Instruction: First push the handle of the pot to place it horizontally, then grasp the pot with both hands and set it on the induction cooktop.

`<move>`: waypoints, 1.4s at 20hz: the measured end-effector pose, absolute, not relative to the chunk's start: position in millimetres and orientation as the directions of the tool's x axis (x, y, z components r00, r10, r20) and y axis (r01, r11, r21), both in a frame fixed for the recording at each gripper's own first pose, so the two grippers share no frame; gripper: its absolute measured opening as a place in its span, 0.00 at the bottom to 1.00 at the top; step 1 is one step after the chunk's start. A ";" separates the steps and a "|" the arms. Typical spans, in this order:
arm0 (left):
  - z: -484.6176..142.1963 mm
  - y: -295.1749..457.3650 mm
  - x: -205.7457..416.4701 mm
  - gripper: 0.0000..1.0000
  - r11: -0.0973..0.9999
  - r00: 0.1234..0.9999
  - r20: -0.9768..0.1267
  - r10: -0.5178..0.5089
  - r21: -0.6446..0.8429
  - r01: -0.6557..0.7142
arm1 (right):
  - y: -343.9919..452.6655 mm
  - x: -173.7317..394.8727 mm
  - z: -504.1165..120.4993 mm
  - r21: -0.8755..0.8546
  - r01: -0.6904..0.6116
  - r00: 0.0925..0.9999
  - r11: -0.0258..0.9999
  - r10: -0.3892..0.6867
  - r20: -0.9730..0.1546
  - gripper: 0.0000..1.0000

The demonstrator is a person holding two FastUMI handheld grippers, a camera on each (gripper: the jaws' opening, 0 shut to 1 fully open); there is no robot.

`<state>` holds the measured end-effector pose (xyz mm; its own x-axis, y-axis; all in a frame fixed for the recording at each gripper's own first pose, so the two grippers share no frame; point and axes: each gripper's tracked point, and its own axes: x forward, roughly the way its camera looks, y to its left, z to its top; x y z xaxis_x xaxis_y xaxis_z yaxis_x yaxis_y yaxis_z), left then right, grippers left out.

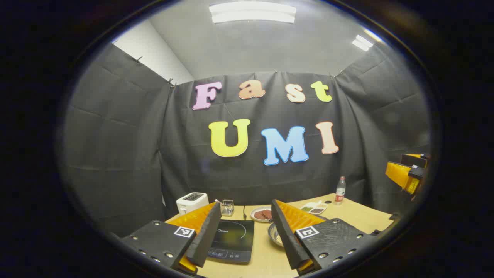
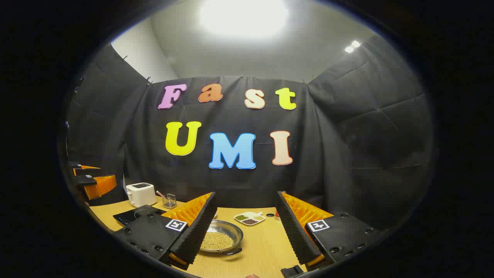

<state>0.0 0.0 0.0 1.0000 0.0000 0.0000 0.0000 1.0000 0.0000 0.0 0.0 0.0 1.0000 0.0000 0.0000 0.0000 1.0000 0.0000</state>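
Note:
A shallow silver pot [image 2: 220, 241] holding pale yellow beans sits on the wooden table [image 2: 266, 247], with a dark handle [image 2: 231, 251] at its near rim. My right gripper [image 2: 246, 197] hangs open above the table, the pot just beyond its left finger. The black induction cooktop [image 1: 231, 239] lies flat to the pot's left, below and between the fingers of my open left gripper [image 1: 246, 206]. In the left gripper view only an edge of the pot [image 1: 274, 234] shows behind the right finger. Neither gripper touches anything.
At the table's back stand a white toaster [image 1: 192, 202], a small wire basket [image 1: 227, 207], a plate of brown patties [image 1: 261, 214], a divided dish [image 1: 313, 208] and a bottle [image 1: 340, 190]. Black cloth walls close the booth on three sides.

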 end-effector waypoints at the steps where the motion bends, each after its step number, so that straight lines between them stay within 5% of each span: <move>1: -0.2 -1.1 -0.5 0.80 1.000 1.000 0.000 0.001 -0.001 -0.001 | 0.1 -0.4 0.8 0.003 0.000 1.000 1.000 0.000 0.000 0.97; 23: 0.8 9.8 -6.4 0.80 1.000 1.000 0.005 0.003 -0.002 -0.003 | 3.2 -1.3 0.5 -0.027 0.008 1.000 1.000 -0.008 -0.016 0.97; 28: -1.0 11.6 -1.9 0.80 1.000 1.000 0.002 -0.004 -0.005 0.004 | 3.2 2.5 4.0 -0.058 0.028 1.000 0.998 -0.028 -0.006 0.82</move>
